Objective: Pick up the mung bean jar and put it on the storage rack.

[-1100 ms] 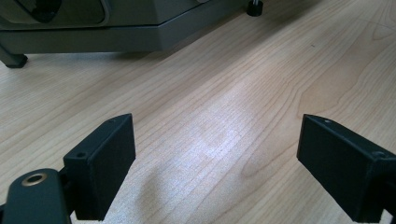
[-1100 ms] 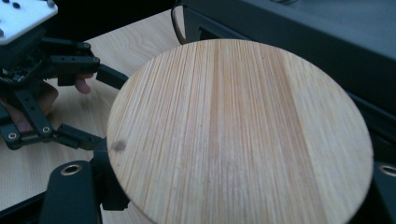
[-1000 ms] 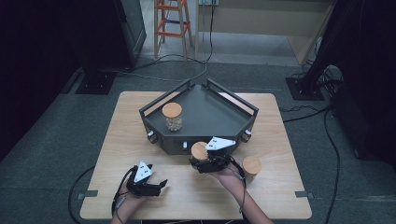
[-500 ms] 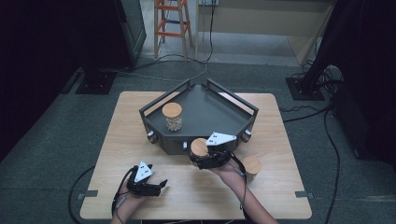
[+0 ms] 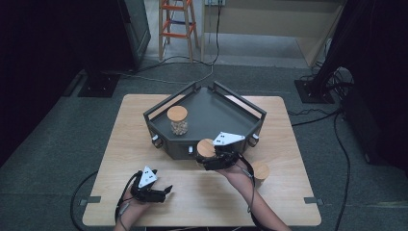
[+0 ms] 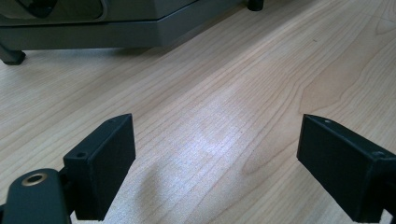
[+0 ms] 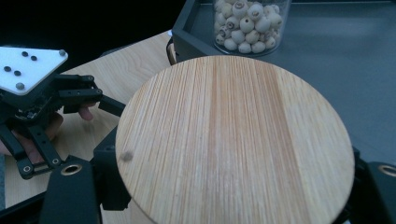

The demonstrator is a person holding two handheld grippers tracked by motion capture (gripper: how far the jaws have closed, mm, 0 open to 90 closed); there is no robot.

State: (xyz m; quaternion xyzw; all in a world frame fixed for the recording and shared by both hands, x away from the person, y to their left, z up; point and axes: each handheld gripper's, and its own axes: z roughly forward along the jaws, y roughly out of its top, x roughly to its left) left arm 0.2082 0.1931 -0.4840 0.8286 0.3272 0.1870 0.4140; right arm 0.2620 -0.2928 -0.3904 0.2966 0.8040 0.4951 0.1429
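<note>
A glass jar with a round wooden lid (image 5: 206, 147) is held at the front edge of the dark grey tray (image 5: 175, 147), and my right gripper (image 5: 208, 161) is shut on it. In the right gripper view the wooden lid (image 7: 233, 140) lies between the jaws, with the tray floor (image 7: 350, 56) just beyond. A second jar (image 5: 177, 120), holding pale round seeds (image 7: 252, 23), stands inside the tray at its left. My left gripper (image 5: 162, 192) rests low over the table at the front left, open, with bare wood between its jaws (image 6: 215, 158).
A third wooden-lidded jar (image 5: 260, 171) stands on the table just right of my right hand. The tray's base and foot (image 6: 116, 28) lie ahead of the left gripper. An orange stepladder (image 5: 175, 24) and cables are on the floor beyond the table.
My right gripper has carried its jar a little up and forward, toward the tray's front edge. The left gripper has stayed where it was.
</note>
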